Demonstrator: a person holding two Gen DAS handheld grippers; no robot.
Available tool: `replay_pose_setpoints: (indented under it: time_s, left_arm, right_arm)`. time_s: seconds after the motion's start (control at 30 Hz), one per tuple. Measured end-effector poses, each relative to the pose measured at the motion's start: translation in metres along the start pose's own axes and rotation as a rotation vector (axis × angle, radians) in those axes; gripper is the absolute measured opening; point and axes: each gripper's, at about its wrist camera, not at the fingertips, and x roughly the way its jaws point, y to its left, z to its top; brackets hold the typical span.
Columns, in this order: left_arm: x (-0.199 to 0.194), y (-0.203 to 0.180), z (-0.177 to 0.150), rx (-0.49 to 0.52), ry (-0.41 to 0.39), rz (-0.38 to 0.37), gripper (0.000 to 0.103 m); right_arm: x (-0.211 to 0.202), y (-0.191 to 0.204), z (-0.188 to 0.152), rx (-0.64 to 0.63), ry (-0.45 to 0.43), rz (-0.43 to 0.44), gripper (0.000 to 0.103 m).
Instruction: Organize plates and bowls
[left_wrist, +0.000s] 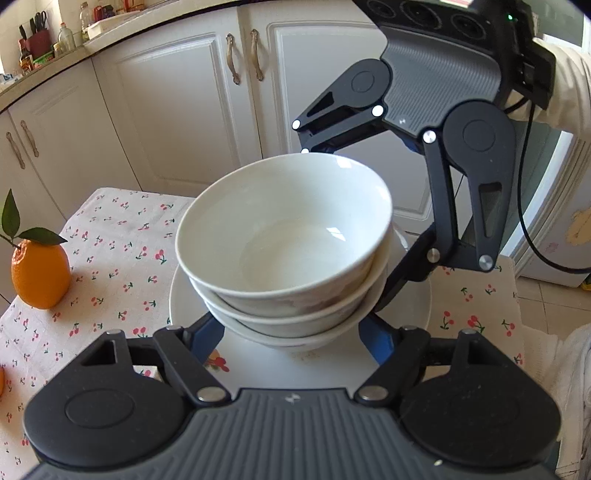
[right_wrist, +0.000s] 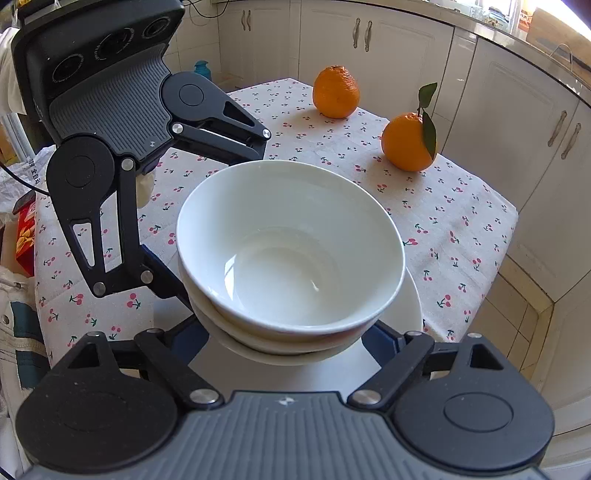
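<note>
On the cherry-print tablecloth (right_wrist: 461, 206), I have a stack of white bowls (left_wrist: 284, 236) sitting on a white plate (left_wrist: 295, 365).

My left gripper (left_wrist: 291, 332) pinches the stack's lower bowls between its blue fingers (left_wrist: 378, 341). My right gripper (right_wrist: 284, 332) straddles the stack from the opposite side; I cannot tell whether its pads press. Two oranges (right_wrist: 406, 142) sit well apart from the stack.

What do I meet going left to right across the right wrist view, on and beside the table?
Red box → left gripper → stack of bowls → plain orange → orange with leaves → cupboard doors.
</note>
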Motion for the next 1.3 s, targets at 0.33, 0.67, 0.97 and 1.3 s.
replay_pose_setpoints:
  time_s: [0.33,0.67,0.97,1.3]
  left_arm:
    - [-0.028,-0.019,-0.007,0.004,-0.025,0.100,0.093]
    - [-0.106,-0.074,-0.032,-0.208,-0.203,0.357,0.102]
    - [-0.145,-0.121,-0.051,-0.553,-0.212,0.669,0.102]
    - [-0.157,-0.150,-0.065,-0.682,-0.193,0.744,0.102]
  right_arm:
    - [-0.012,0.018,-0.001,-0.010,0.007,-0.068,0.103]
    - [-0.056,0.072,-0.004,0.171,-0.024,-0.287,0.103]
    - [-0.078,0.131,-0.025,0.561,-0.119,-0.545,0.103]
    - [-0.089,0.193,-0.035,0.655,-0.218,-0.633,0.103]
